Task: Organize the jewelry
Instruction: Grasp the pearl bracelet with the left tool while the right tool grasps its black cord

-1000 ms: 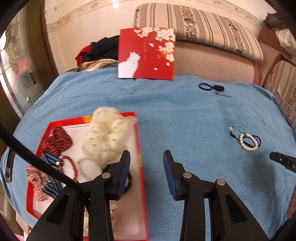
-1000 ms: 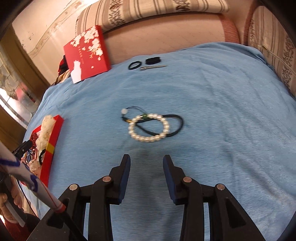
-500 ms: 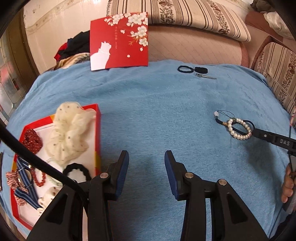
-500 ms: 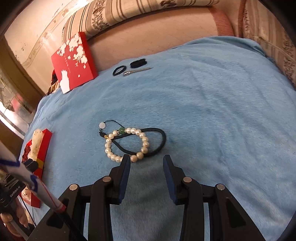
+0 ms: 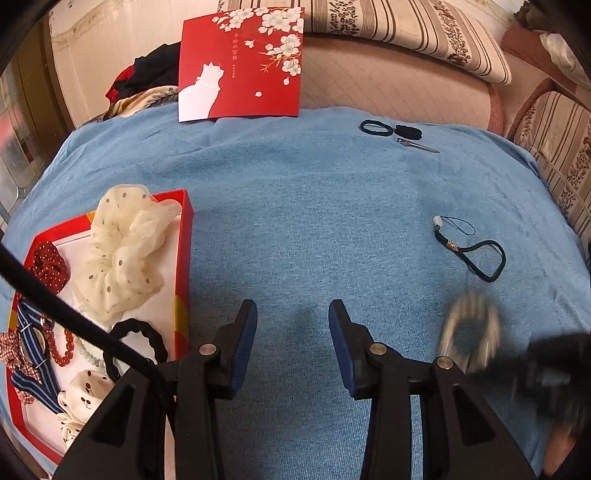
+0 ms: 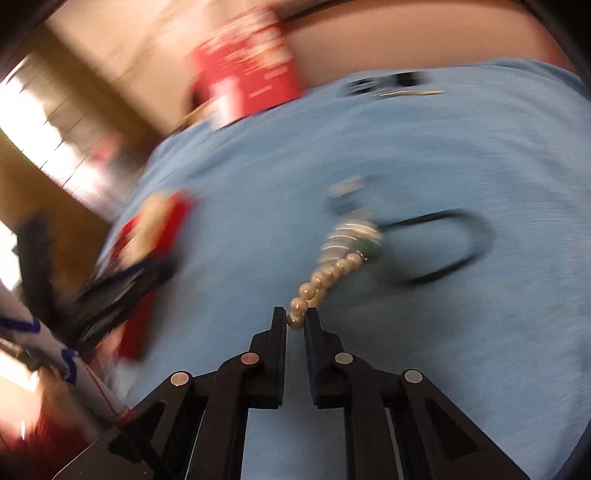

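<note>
My right gripper is shut on a white pearl bracelet and holds it above the blue cloth; the bracelet hangs blurred in the left wrist view. A black cord strap with a small charm lies on the cloth, also in the right wrist view. A red tray at the left holds a cream scrunchie, a red scrunchie, a black hair tie and red beads. My left gripper is open and empty, just right of the tray.
A red box lid with a white cat leans at the back. A black hair tie, a black scrunchie and a metal clip lie at the far right. Striped cushions stand behind.
My right gripper closed on the pearl bracelet and lifted it off the cord strap, swinging left fast. The left gripper shifted slightly and stays open.
</note>
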`<state>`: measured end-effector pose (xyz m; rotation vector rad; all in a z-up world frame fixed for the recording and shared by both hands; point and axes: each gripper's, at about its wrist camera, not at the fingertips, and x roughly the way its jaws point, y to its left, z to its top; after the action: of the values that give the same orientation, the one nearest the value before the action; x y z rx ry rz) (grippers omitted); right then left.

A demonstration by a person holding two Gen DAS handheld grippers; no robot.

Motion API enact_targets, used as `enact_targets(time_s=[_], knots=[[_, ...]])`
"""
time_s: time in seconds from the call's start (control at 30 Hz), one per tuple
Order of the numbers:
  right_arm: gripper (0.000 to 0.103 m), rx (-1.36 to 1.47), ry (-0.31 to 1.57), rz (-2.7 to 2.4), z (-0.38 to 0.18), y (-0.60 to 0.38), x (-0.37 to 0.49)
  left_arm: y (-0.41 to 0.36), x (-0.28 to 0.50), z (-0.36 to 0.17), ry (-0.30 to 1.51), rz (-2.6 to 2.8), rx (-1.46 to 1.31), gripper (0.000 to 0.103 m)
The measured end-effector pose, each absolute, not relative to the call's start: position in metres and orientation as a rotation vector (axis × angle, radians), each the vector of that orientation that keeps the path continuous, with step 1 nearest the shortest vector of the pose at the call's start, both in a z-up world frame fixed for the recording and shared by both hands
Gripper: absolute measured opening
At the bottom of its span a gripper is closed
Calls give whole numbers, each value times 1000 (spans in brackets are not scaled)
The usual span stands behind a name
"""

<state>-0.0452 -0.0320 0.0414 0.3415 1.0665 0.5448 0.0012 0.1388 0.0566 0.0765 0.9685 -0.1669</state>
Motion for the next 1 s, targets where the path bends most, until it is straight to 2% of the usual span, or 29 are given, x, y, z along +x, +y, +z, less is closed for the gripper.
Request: enact_targets(time_s=[0.03, 0.13, 0.27, 0.5, 0.6, 0.87, 0.9, 0.93, 0.97, 1.0], knots=[[12, 326, 1095, 619, 40, -19, -52, 139, 1, 56, 972, -171, 74, 39], [24, 227, 1133, 671, 42, -3, -67, 139, 0, 54, 989, -197, 58, 39], [33, 231, 1052, 521, 60, -39, -65, 129, -5, 53, 998, -271, 58, 39], [39, 279, 942, 211, 64, -98, -29, 98, -17, 38, 1054, -445, 115, 39], [47, 231, 930, 207, 64, -91, -15, 83, -19, 28, 1091, -489, 138, 39], [51, 46, 962, 260, 46, -57, 23, 59, -27, 21, 1047, -481, 259, 39], [51, 23, 971, 260, 41, -53, 25, 59, -27, 21, 1045, -487, 259, 32], [51, -4, 976, 255, 37, -50, 25, 57, -29, 22, 1046, -494, 256, 17], [51, -37, 978, 249, 34, -46, 25, 55, -29, 23, 1047, -499, 249, 9], [50, -82, 977, 238, 31, -41, 25, 55, -29, 23, 1055, -506, 227, 9]])
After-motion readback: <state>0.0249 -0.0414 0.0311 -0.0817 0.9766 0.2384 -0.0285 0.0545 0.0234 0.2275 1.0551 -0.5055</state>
